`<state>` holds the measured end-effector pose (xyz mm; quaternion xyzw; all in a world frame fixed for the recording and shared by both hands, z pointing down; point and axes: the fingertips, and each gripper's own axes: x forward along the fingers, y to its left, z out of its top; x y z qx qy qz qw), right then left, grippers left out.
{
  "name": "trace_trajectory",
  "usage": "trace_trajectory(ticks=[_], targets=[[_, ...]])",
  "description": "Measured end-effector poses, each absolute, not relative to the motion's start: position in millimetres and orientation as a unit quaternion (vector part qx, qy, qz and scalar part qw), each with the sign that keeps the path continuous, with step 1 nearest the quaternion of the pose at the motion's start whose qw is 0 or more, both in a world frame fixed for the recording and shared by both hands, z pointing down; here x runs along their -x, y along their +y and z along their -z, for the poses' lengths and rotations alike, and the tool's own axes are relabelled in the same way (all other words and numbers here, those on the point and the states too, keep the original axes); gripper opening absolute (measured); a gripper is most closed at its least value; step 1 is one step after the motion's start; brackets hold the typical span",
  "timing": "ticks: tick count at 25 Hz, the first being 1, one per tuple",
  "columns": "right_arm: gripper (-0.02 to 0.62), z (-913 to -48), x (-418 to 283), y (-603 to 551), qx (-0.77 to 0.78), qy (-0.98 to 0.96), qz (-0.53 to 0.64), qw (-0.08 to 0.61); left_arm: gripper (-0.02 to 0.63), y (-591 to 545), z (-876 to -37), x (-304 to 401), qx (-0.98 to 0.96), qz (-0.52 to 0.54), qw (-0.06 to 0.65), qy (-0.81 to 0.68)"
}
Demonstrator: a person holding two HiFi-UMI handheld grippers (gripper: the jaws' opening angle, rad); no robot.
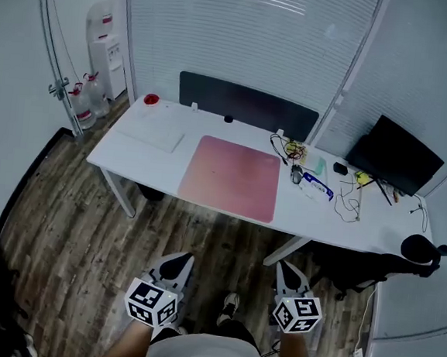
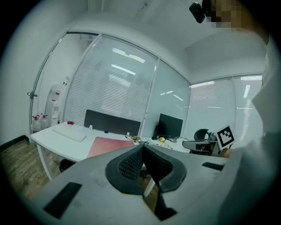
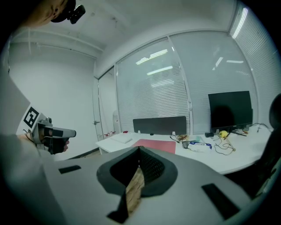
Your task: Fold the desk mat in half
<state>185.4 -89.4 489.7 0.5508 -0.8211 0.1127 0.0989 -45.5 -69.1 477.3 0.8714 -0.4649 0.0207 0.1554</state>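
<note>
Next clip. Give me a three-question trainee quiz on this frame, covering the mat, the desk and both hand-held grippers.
1. True or false: the pink desk mat already lies folded in half on the white desk.
2. Which lies closest to the mat's right edge? A) the keyboard B) the cables C) the water dispenser
3. Fill in: the jaws of the left hand-held gripper and the right hand-held gripper are both ____.

Key: 1. False, it lies flat and unfolded. 2. B. 3. Shut, with nothing between them.
</note>
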Motion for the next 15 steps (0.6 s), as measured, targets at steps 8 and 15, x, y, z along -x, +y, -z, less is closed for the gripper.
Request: trace_trajectory(ticks=[8, 15], targets=[[0.052, -487, -251, -214, -0.540, -0.828, -0.121, 0.087, 0.011, -184, -466, -10, -0.861, -0.035, 0.149, -0.486], [0.052, -533, -285, -274, -0.535, -0.819, -0.181, 0.103, 0.011, -243, -478, -47, -0.856, -0.061, 0.162, -0.487]])
